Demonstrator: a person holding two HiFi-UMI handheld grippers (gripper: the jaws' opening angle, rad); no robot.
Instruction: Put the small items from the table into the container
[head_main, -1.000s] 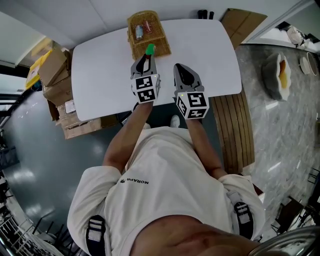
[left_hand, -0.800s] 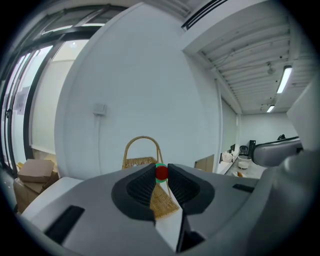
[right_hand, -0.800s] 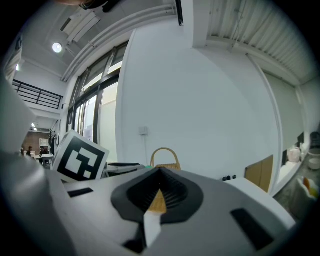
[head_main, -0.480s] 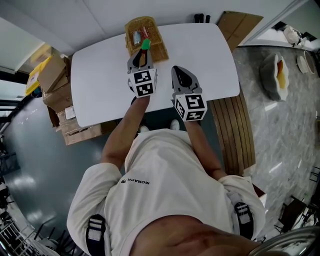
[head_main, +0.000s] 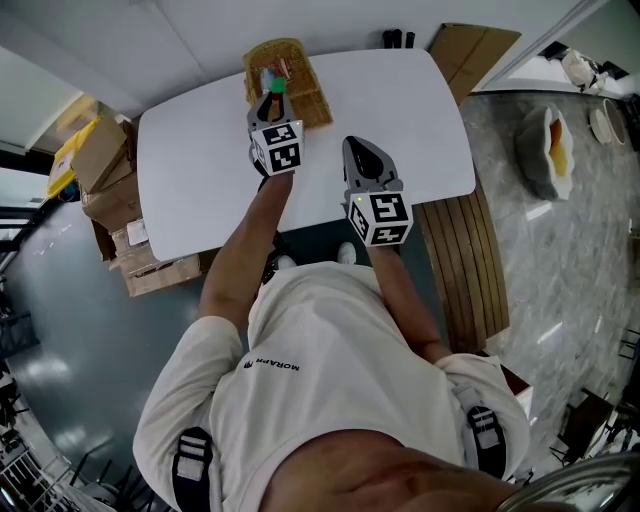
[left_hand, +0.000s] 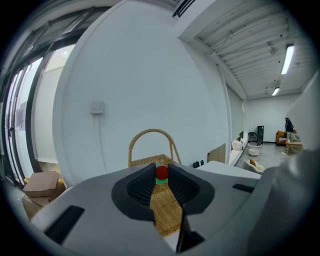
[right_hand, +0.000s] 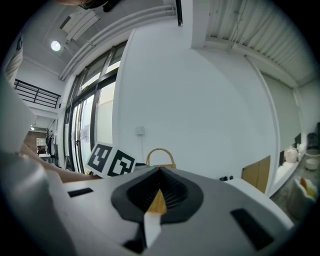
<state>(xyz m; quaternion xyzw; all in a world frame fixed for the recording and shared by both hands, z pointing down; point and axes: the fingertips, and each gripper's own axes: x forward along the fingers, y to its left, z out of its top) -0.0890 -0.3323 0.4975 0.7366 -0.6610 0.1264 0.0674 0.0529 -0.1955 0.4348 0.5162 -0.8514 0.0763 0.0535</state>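
I'm seeing cardboard boxes (head_main: 103, 168) sitting stacked at the left, a slatted bench (head_main: 468, 270) lying at the right beside a marble floor (head_main: 572, 262), and a cardboard sheet (head_main: 472, 48) standing at the top right

**Three cams, one basket**

The head cam sits on top of the person and stares almost straight down, so it sees the whole white table (head_main: 200, 170) from well above, with the wicker basket (head_main: 308, 98) at its far edge. The other two ride low on the left gripper (head_main: 274, 95) and right gripper (head_main: 360, 148), looking nearly level along the jaws toward the wall. The left one's right up on the basket, the right one sits further off. All three catch that basket.
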